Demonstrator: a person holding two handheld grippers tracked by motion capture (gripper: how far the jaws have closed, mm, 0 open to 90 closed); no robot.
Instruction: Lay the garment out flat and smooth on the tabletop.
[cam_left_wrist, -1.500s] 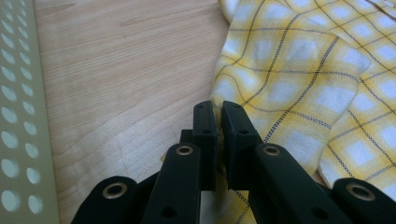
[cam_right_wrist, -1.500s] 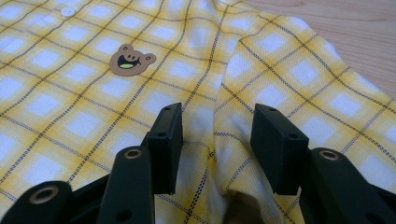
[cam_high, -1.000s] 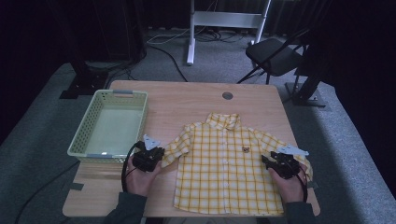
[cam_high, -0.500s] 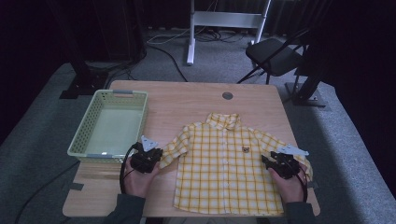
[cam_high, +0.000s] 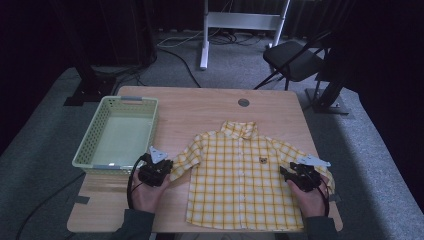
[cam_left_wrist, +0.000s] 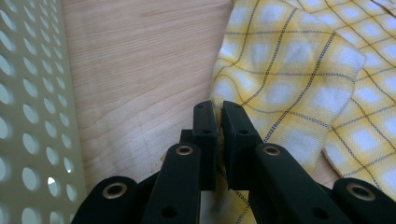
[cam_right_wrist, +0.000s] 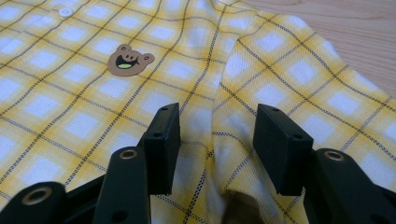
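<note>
A yellow checked shirt (cam_high: 240, 177) lies spread flat, front up, on the near half of a wooden table (cam_high: 200, 107), its collar pointing away from the person and its hem close to the near edge. To its left stands a pale green basket (cam_high: 95, 130) with perforated walls, just beside the shirt's left sleeve but not touching it. The left gripper (cam_high: 162, 172) sits at the tip of that sleeve, between the basket and the shirt's body, with the person's left hand (cam_high: 147, 192) around it; in the left gripper view its jaws are pressed almost together, pinching the edge of the sleeve cuff (cam_left_wrist: 219, 100), with bare wood and the basket wall (cam_left_wrist: 32, 93) off to one side. The right gripper (cam_high: 290, 172) rests over the other sleeve near the table's right edge, held by the right hand (cam_high: 310, 197). In the right gripper view its jaws stand wide apart, released, straddling a raised fold where the sleeve (cam_right_wrist: 299, 79) meets the body of the shirt; the fabric lies between them but they are not closed on it. A small brown bear patch (cam_right_wrist: 128, 58) sits on the chest just beyond the jaws.
</note>
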